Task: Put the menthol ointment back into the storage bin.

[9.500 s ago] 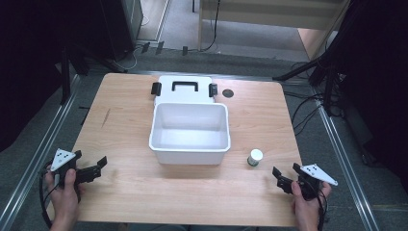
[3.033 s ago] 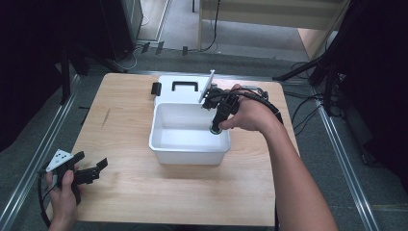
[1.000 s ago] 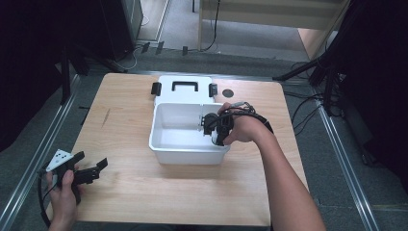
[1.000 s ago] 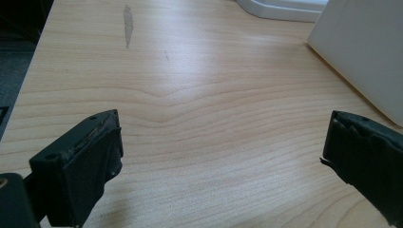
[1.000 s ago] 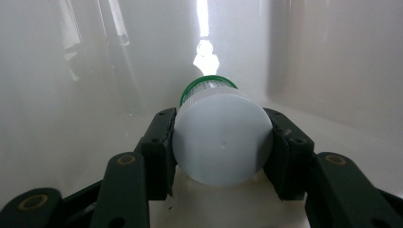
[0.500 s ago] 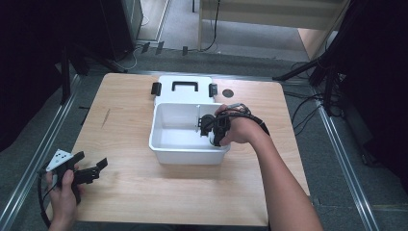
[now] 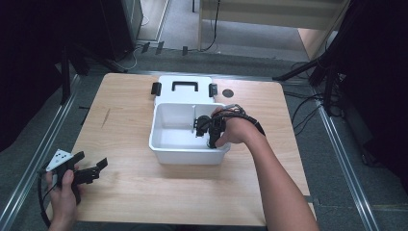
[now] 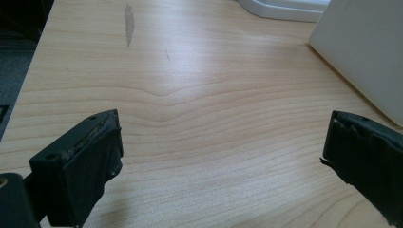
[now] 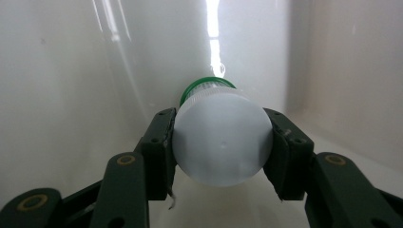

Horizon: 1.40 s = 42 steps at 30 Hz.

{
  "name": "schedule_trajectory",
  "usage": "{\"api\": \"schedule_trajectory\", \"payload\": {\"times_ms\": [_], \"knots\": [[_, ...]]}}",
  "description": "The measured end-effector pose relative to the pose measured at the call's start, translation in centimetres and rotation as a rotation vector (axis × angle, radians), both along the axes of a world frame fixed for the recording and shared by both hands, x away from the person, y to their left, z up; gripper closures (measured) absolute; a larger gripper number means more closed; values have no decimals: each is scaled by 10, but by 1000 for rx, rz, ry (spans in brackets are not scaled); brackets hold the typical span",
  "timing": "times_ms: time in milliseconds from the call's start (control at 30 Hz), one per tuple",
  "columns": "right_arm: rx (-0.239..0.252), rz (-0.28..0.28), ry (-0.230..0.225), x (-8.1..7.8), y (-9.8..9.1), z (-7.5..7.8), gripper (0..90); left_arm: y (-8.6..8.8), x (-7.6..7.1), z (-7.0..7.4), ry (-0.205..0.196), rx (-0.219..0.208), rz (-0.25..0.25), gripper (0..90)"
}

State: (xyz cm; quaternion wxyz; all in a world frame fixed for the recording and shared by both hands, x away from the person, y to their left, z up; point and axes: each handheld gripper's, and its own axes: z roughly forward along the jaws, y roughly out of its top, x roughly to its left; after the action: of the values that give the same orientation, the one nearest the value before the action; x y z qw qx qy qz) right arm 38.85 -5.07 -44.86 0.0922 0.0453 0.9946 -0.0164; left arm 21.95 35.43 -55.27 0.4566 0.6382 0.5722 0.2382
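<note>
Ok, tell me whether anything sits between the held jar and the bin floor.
Nothing visible does. The right tongs grip the small jar inside the white bin, and the bin interior around it looks bare in the right gripper view.

Left gripper (image 7: 89, 171) jaws apart, right gripper (image 9: 221, 152) jaws clamped.

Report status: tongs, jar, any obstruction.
Right tongs shut on jar, down inside the bin. Left tongs open, idle above the table. Nothing blocking.

The bin (image 7: 166, 144) sits mid-table (image 7: 144, 192), its lid (image 7: 183, 83) lying just behind; a jar (image 9: 221, 137) inside.
</note>
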Motion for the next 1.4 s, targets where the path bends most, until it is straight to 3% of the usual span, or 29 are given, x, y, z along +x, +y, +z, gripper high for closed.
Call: {"api": "schedule_trajectory", "payload": {"times_ms": [800, 1400], "knots": [[-42, 22, -19, -2, 2, -3, 502, 0, 0, 0, -2, 2, -2, 0], [-28, 12, -2, -2, 1, -1, 508, 0, 0, 0, -2, 3, -4, 0]]}}
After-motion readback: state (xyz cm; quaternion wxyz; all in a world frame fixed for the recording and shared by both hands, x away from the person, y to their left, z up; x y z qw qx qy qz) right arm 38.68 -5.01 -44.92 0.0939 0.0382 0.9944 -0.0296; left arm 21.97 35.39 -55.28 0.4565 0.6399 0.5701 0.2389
